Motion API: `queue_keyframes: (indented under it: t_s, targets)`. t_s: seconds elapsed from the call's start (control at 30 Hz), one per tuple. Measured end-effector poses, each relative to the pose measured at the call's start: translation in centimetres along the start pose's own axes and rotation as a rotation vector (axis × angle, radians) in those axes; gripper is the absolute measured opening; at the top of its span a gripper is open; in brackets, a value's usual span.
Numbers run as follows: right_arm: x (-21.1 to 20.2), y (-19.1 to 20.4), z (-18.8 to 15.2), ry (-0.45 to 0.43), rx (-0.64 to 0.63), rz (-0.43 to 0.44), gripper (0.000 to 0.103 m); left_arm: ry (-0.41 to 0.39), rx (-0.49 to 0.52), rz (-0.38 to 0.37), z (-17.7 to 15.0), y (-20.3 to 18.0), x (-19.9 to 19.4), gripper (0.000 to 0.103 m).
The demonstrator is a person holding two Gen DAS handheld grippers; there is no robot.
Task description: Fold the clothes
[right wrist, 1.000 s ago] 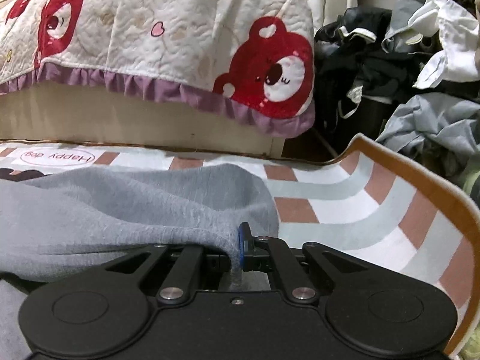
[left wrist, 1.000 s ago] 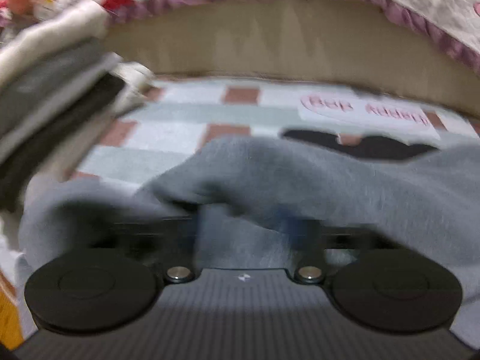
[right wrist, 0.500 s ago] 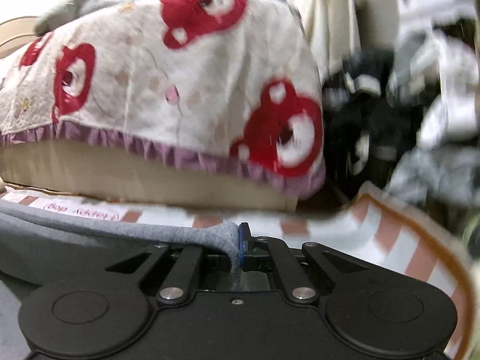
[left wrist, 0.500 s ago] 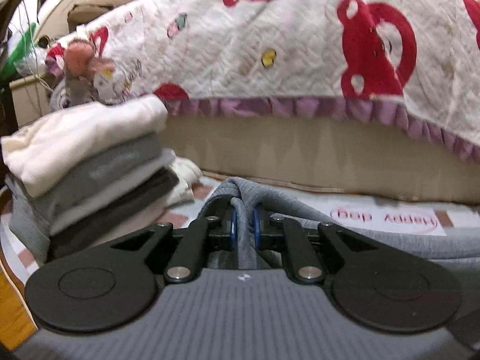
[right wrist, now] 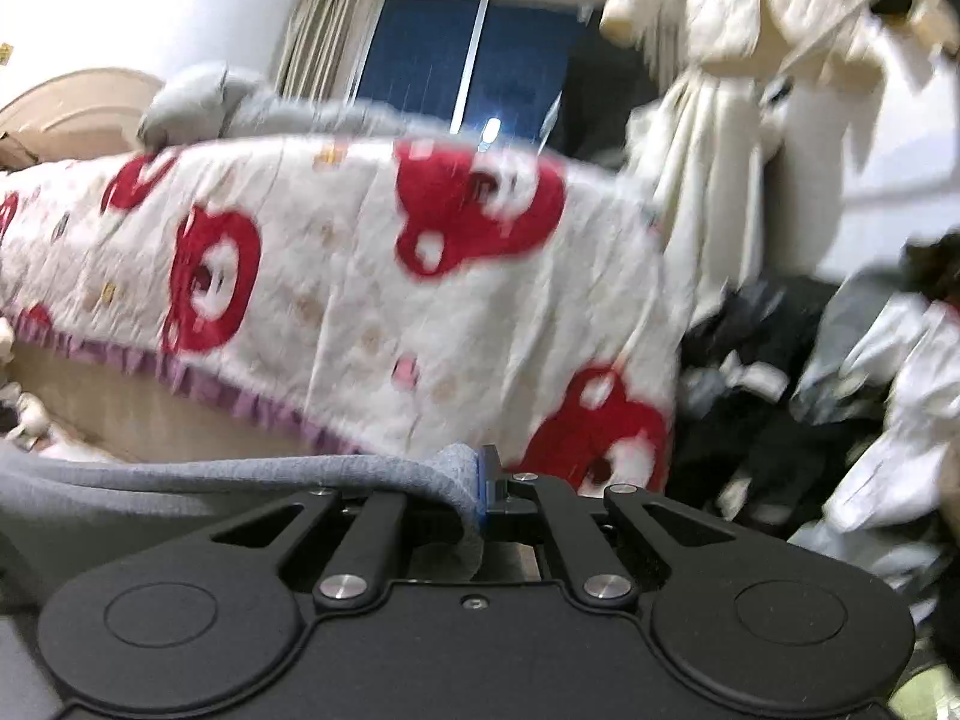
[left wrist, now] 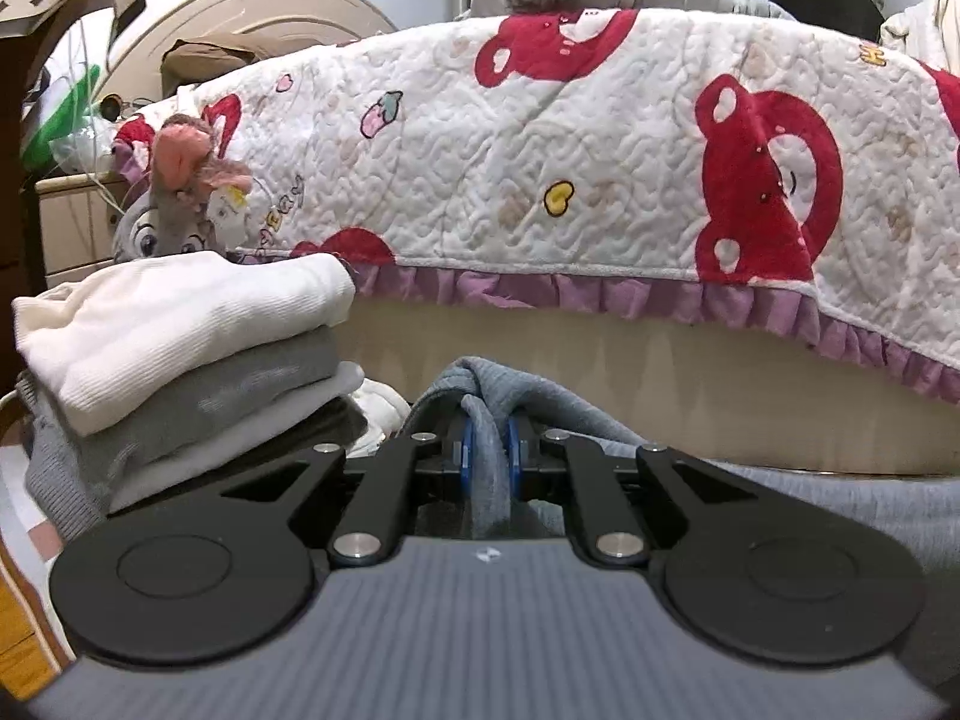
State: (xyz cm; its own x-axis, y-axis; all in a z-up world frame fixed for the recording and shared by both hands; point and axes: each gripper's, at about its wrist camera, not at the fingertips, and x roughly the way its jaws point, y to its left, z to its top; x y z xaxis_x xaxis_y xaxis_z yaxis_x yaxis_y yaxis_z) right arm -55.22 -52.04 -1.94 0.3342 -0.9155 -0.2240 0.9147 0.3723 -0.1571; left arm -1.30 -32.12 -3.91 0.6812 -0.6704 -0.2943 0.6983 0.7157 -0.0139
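Both hand-held grippers clamp the grey garment (left wrist: 600, 420): the left hand-held gripper (left wrist: 487, 450) pinches a bunched fold between its blue pads, and the right hand-held gripper (right wrist: 477, 480) grips an edge (that view is blurred, so probably a hem). To the left sits a stack of folded clothes (left wrist: 180, 360); the bear-print quilt (left wrist: 600, 168) hangs on the far side.

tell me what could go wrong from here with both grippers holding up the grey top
1. The right hand-held gripper pinches only a thin edge of the grey knit garment, so the fabric might slip out.
2. The tall stack of folded clothes sits close beside the left hand-held gripper; a sideways swing could topple it.
3. The right wrist view is motion-blurred, suggesting fast movement, so the fold may land uneven.
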Motion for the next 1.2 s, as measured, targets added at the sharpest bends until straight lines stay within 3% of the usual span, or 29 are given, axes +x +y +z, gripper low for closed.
queue_keyframes:
  t_s: [0.27,0.37,0.43,0.47,0.5,0.57,0.73,0.87,0.97,1.03,1.13,1.2]
  targets:
    - [14.9,-2.8,-2.9,0.251,0.048,0.005,0.002,0.051,0.074,-0.055,4.9,-3.4,11.1,0.011]
    - [20.5,-2.3,-3.2,0.247,0.01,-0.046,0.004,0.015,0.147,-0.018,5.8,-6.2,15.8,0.011]
    - [24.0,-2.5,-3.9,0.249,-0.007,-0.071,0.024,0.028,0.215,0.039,5.2,-7.8,19.3,0.02]
    - [25.6,-2.6,-4.5,0.279,-0.013,-0.1,0.048,0.048,0.245,0.079,4.8,-8.4,20.9,0.027]
    - [27.0,-2.5,-5.2,0.323,-0.022,-0.132,0.059,0.08,0.268,0.115,4.1,-8.6,22.2,0.027]
    - [28.6,-2.3,-7.0,0.413,-0.024,-0.152,0.06,0.152,0.277,0.148,2.8,-8.1,23.5,0.03]
    - [27.4,-3.8,-9.8,0.49,0.118,-0.127,0.065,0.345,0.224,0.048,-1.2,-4.9,23.2,0.035]
    - [26.4,-7.1,-11.1,0.541,0.321,-0.092,0.067,0.387,0.321,0.002,-3.8,-4.8,21.9,0.036]
    - [25.7,-9.7,-11.1,0.528,0.437,-0.1,0.067,0.376,0.35,-0.069,-4.3,-6.3,20.7,0.039]
    - [25.2,-10.1,-11.3,0.521,0.433,-0.081,0.067,0.368,0.347,-0.15,-3.9,-7.3,19.8,0.039]
    - [24.9,-7.9,-12.5,0.587,0.262,-0.035,0.067,0.349,0.327,-0.351,-3.9,-8.7,15.9,0.037]
    - [24.4,-6.1,-13.4,0.632,0.138,0.002,0.067,0.381,0.346,-0.42,-5.0,-9.7,13.5,0.037]
